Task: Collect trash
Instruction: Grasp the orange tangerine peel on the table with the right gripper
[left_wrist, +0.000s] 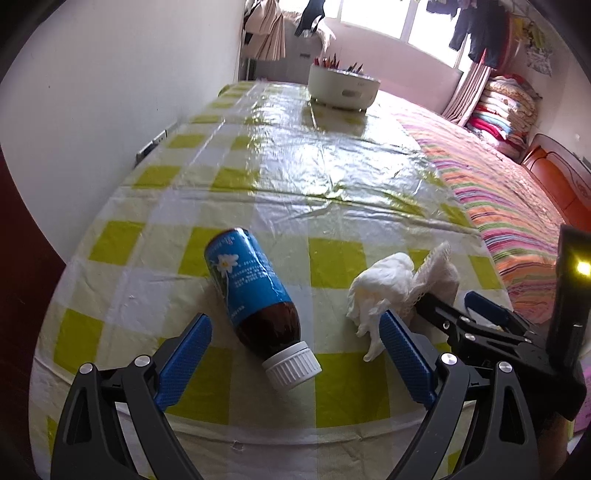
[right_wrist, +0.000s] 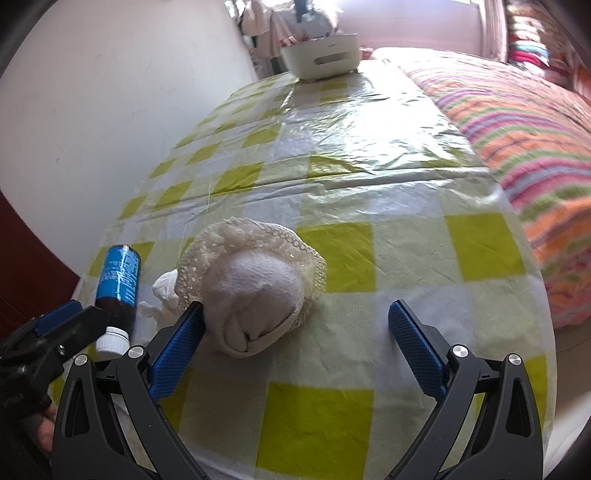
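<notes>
So a brown bottle (left_wrist: 255, 291) with a blue label and a white cap (left_wrist: 291, 365) is lying on its side near the front edge of the table (left_wrist: 295, 177), which is being covered by a shiny yellow-and-white checked plastic cloth. The left gripper (left_wrist: 295, 354) is being held wide open right at that front edge, with the capped end of the bottle sitting between its blue pads, nothing being squeezed. Just to the right of the bottle, a crumpled white tissue (left_wrist: 380, 291) is lying beside a rolled-up sock (right_wrist: 255, 306) with a lace trim, and the two look like they're touching. The right gripper (right_wrist: 295, 332) is also being held spread open; its left pad is being pressed right up against the side of the sock, while the right pad is well apart from it over bare cloth, so the sock isn't being gripped. Way at the far edge of the table, a white tub (left_wrist: 343, 88) with some colourful stuff sticking out is sitting on its own. A bed with a striped pink-and-orange blanket (left_wrist: 509, 206) is running along the table's right edge.
</notes>
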